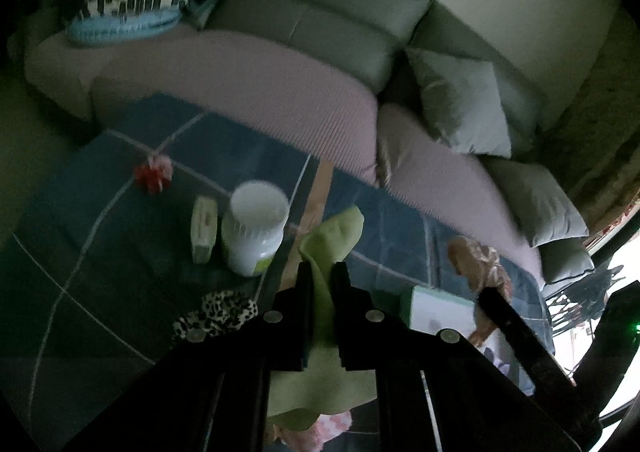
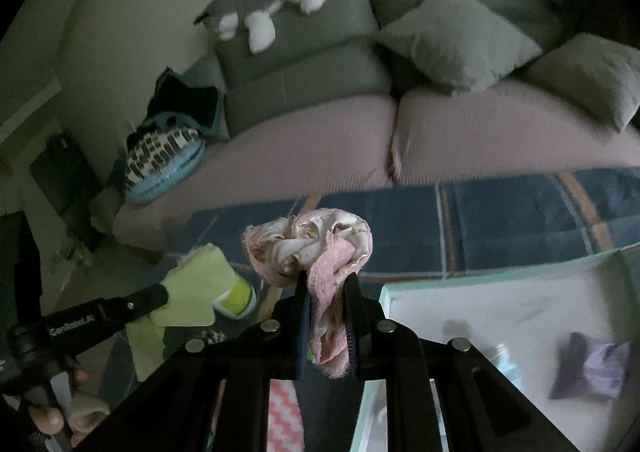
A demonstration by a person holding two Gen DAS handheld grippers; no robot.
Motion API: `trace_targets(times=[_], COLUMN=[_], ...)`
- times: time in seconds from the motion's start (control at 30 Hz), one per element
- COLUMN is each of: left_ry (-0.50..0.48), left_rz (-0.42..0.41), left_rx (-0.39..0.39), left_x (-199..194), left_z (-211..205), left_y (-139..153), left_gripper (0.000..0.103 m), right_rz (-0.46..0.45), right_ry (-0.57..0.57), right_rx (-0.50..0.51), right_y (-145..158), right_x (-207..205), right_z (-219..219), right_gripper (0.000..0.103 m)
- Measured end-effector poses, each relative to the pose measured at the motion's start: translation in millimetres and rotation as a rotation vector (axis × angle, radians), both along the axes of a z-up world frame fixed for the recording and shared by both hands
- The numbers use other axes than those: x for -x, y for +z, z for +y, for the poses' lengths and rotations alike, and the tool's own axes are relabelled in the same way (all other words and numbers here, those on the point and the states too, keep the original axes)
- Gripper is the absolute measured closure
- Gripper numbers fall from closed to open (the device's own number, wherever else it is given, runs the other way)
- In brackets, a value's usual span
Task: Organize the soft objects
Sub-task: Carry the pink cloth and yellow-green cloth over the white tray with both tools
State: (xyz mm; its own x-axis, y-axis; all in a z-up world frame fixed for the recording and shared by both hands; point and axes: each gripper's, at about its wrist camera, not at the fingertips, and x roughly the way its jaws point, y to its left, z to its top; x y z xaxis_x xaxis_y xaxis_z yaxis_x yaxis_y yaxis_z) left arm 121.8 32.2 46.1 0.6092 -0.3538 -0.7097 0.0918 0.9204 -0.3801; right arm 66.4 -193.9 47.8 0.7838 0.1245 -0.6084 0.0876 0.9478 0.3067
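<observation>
the left tool (image 1: 322, 272) is clenched on a green cloth (image 1: 332, 236), held up over the blue rug (image 1: 120, 219). the right tool (image 2: 326, 288) is clenched on a pink cloth (image 2: 308, 248), near a white box (image 2: 500, 312). far back, a toy dog (image 2: 264, 7) sits on the sofa (image 2: 312, 147).

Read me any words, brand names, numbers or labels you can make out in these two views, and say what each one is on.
"GenRobot.AI" – white lettering on the black body of the left gripper, seen from the right wrist view.
The white jar carries a green label, too blurred to read.
The small box beside it has print, also unreadable.
Nothing else legible.
</observation>
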Motion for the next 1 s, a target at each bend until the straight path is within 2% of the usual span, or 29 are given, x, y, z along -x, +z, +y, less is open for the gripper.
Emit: trace_targets(times=[0.23, 0.47, 0.77, 1.0], left_ry=[-0.032, -0.133, -0.311, -0.402], left_rz=[-0.116, -0.188, -0.191, -0.163], left_rx=[0.002, 0.008, -0.024, -0.057], left_x=[25, 41, 50, 52], left_z=[-9, -41, -113, -159], left_y=[38, 60, 56, 39], left_gripper=[0.093, 0.093, 0.093, 0.093], right_rz=[-0.103, -0.159, -0.151, -0.101], right_ry=[-0.086, -0.222, -0.424, -0.509], right_rx=[0.060, 0.103, 0.102, 0.077], right_y=[49, 77, 83, 68], right_x=[43, 93, 145, 154], right_z=[-25, -64, -125, -157], right_gripper=[0.087, 0.087, 0.087, 0.087])
